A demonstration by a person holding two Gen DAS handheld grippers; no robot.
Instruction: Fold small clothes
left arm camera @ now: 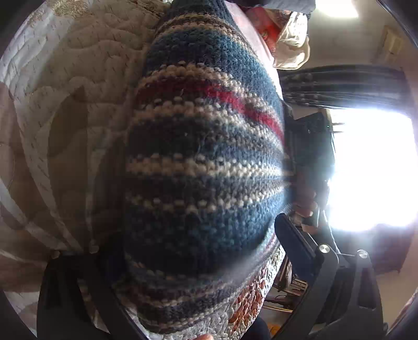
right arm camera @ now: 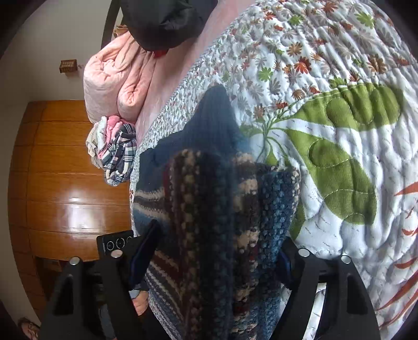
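The striped knit sweater [left arm camera: 206, 167] fills the space between my left gripper [left arm camera: 193, 243]'s fingers, bulging forward from them in bands of blue, cream, dark grey and red; it also bunches between the fingers of my right gripper [right arm camera: 219, 248], where thick folded layers stand up ahead of the tips and a plain navy part [right arm camera: 211, 123] reaches further forward onto the quilt [right arm camera: 339, 146]. On the right, both fingers press against the wad of knit from either side, so that one is clamped on the sweater. On the left, one finger [left arm camera: 295, 245] stands just beside the fabric's edge and the other is mostly hidden under the cloth, so I cannot tell whether that pair is closed on it or merely apart around it. The sweater lies on the quilted bedspread, which is printed with green leaves and small orange flowers beyond and to the side of my right fingers. Past the left fingers' far side the same quilting looks beige. Further ahead of the right fingers, at the bed's edge, sit a rolled pink blanket [right arm camera: 115, 83], a small bundle of plaid clothes [right arm camera: 117, 151] below it, and a dark garment [right arm camera: 167, 23] above. A wooden floor [right arm camera: 70, 188] shows outside the left-hand finger. I see no containers in either view.
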